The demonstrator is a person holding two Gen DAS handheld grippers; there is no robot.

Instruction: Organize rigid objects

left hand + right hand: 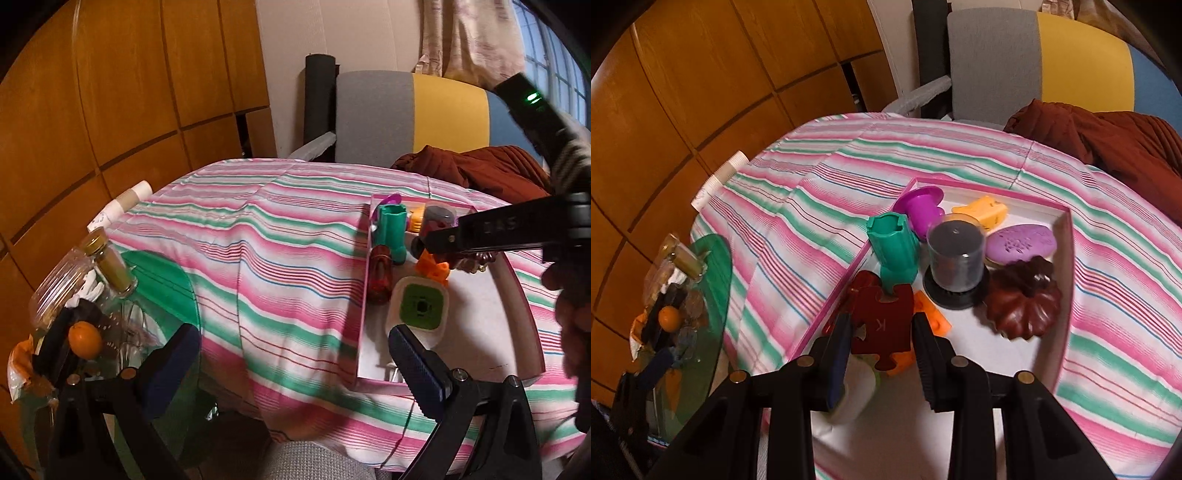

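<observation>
A pink-rimmed white tray [1067, 236] lies on the striped cloth and holds several rigid things. My right gripper [881, 338] is shut on a dark red puzzle piece [886, 325] marked K, held above the tray's near left part. Under it lie an orange block [932, 317] and a white and green box [419, 306]. The tray also holds a teal tube [894, 247], a purple spool [921, 206], a grey cylinder [955, 258], a brown pumpkin shape [1023, 306], a purple oval [1019, 242] and a yellow piece [984, 210]. My left gripper [291, 362] is open and empty, left of the tray [364, 314].
A green glass side table [713, 295] at the left holds jars [110, 266] and an orange fruit [85, 338]. A brown garment [1108, 140] lies at the cloth's far right. A grey and yellow chair [1034, 59] stands behind. Wooden panelling [110, 92] lines the left.
</observation>
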